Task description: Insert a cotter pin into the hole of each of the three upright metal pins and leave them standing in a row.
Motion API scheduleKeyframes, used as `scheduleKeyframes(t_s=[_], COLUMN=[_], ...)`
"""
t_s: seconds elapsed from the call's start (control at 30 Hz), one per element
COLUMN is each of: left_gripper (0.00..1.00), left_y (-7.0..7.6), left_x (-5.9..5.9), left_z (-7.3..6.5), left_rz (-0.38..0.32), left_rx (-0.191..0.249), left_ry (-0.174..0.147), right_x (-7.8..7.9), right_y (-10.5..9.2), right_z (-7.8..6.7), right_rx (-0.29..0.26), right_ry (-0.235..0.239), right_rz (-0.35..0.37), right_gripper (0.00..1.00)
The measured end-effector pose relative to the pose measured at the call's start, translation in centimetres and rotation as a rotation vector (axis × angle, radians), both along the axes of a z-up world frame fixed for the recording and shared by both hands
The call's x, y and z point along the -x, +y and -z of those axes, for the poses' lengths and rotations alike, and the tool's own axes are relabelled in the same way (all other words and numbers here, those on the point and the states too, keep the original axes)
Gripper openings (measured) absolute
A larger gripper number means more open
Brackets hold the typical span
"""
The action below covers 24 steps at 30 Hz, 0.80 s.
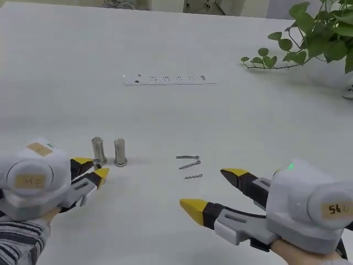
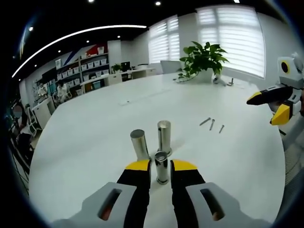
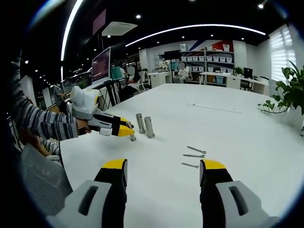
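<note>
Two upright metal pins point(image 1: 98, 149) point(image 1: 119, 152) stand side by side on the white table. A third, shorter-looking metal pin point(image 1: 97, 164) stands just in front of them, and my left gripper point(image 1: 95, 167) is shut on it. In the left gripper view the yellow-tipped jaws hug this pin point(image 2: 161, 167) on both sides. Three cotter pins point(image 1: 189, 165) lie loose to the right of the metal pins. My right gripper point(image 1: 214, 189) hangs open near the cotter pins point(image 3: 194, 156), holding nothing.
A white power strip point(image 1: 168, 79) lies farther back on the table. A potted plant point(image 1: 314, 33) stands at the far right corner. An office with shelves, desks and people lies beyond the table.
</note>
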<state>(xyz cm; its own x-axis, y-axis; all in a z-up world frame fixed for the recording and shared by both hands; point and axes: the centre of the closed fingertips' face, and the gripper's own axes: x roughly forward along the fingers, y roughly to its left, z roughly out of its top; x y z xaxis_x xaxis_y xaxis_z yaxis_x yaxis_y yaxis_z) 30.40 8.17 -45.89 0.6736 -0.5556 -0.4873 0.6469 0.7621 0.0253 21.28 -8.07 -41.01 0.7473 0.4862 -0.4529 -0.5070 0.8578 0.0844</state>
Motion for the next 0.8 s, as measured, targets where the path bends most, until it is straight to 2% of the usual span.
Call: scheduleKeyframes(t_s=[0.17, 0.4, 0.53, 0.63, 0.8], left_gripper=[0.07, 0.05, 0.05, 0.05, 0.05], left_y=[-0.1, -0.4, -0.7, -0.9, -2.0], left_x=[0.2, 0.4, 0.6, 0.7, 1.7], left_z=[0.3, 0.2, 0.1, 0.1, 0.0], left_rz=[0.012, 0.034, 0.068, 0.087, 0.14], left_rx=[-0.009, 0.008, -0.001, -0.001, 0.01], left_ry=[0.011, 0.021, -0.002, 0.002, 0.007], right_x=[-0.1, 0.0, 0.0, 0.0, 0.0], right_y=[0.1, 0.3, 0.4, 0.4, 0.1], right_z=[0.2, 0.5, 0.3, 0.0, 0.0], right_rx=[0.0, 0.007, 0.008, 0.011, 0.011], right_ry=[0.007, 0.015, 0.016, 0.009, 0.015], right_rz=[0.001, -0.005, -0.01, -0.012, -0.008], right_gripper=[0.58, 0.57, 0.57, 0.57, 0.57])
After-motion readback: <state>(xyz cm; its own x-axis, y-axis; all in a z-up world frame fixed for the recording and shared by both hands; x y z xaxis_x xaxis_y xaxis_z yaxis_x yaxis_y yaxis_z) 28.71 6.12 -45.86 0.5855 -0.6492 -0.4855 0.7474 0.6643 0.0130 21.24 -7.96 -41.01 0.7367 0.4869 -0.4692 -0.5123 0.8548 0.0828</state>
